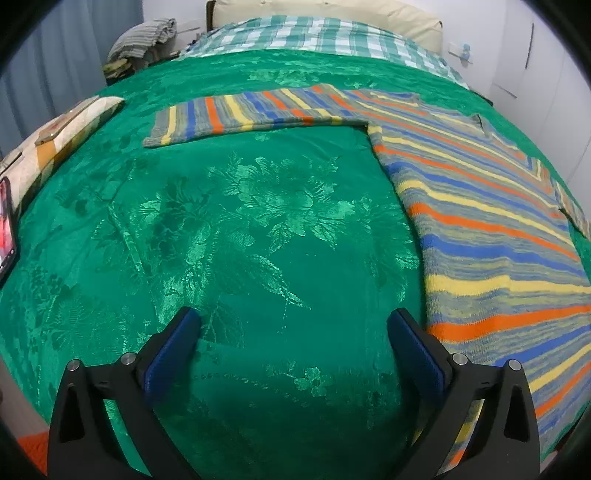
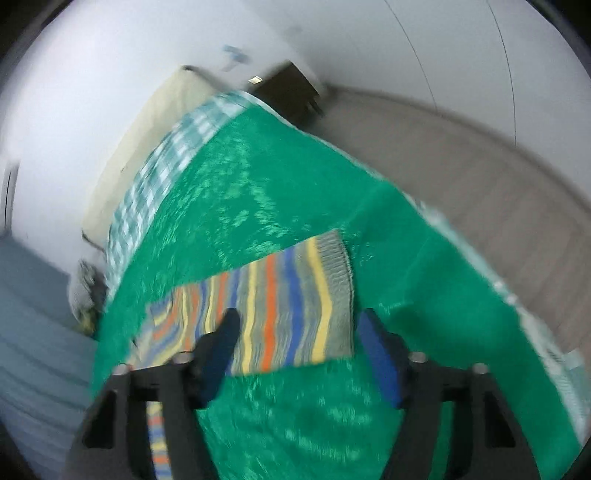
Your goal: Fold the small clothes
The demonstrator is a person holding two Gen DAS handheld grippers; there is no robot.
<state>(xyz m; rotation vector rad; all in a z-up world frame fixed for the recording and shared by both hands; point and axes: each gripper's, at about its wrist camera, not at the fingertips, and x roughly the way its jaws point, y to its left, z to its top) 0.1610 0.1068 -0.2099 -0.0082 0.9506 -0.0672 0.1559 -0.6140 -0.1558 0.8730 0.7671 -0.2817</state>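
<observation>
Blue-padded and spread wide, the left gripper (image 1: pixel 293 325) hangs empty above the green floral bedspread (image 1: pixel 240 221). Just to its right lies the striped knitted sweater (image 1: pixel 480 229), flat, one sleeve stretched far-left. In the blurred right wrist view, the right gripper (image 2: pixel 295 325) stands open, nothing pinched, above the sweater's sleeve cuff (image 2: pixel 332 284). Beyond lies a checked blanket (image 1: pixel 314 35).
</observation>
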